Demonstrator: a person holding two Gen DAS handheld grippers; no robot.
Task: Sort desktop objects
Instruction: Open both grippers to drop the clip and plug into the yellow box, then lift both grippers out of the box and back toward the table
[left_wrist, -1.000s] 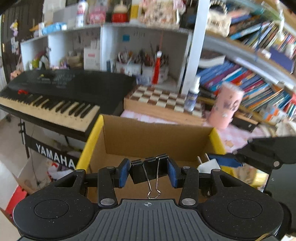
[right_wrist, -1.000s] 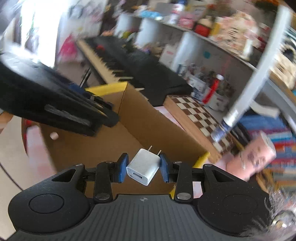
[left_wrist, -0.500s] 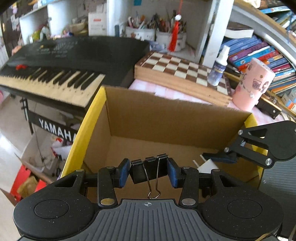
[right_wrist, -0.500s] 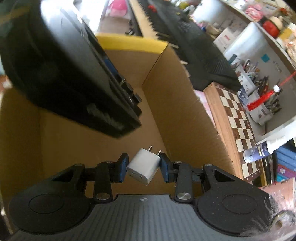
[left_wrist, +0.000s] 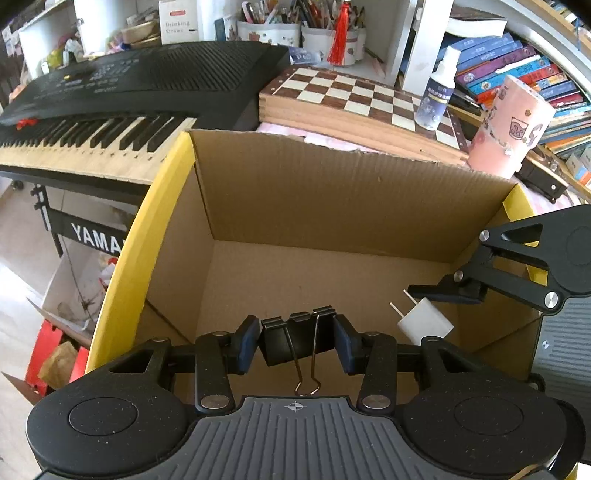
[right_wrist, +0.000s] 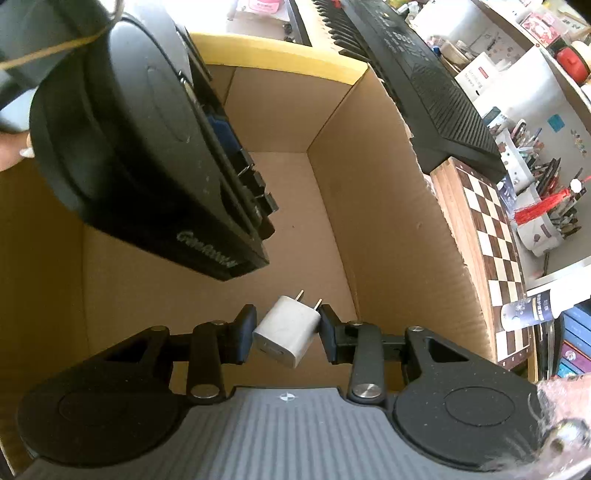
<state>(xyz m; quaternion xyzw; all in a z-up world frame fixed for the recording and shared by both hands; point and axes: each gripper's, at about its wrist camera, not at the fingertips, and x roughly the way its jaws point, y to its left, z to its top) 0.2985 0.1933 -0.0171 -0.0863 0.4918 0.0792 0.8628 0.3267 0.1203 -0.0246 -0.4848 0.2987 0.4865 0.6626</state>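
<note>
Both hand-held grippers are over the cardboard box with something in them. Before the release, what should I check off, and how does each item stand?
1. Left hand-held gripper holds the binder clip firmly: ok, clip pinched between both pads.
2. Right hand-held gripper holds the white charger: ok, gripped at an angle, prongs pointing away.
3. Both items are inside the cardboard box walls: ok.
4. Box floor below is free: ok where visible; part is hidden by the grippers.
5. Grippers are apart from each other: ok, a gap shows between them.
6. Height above the floor: cannot tell.
</note>
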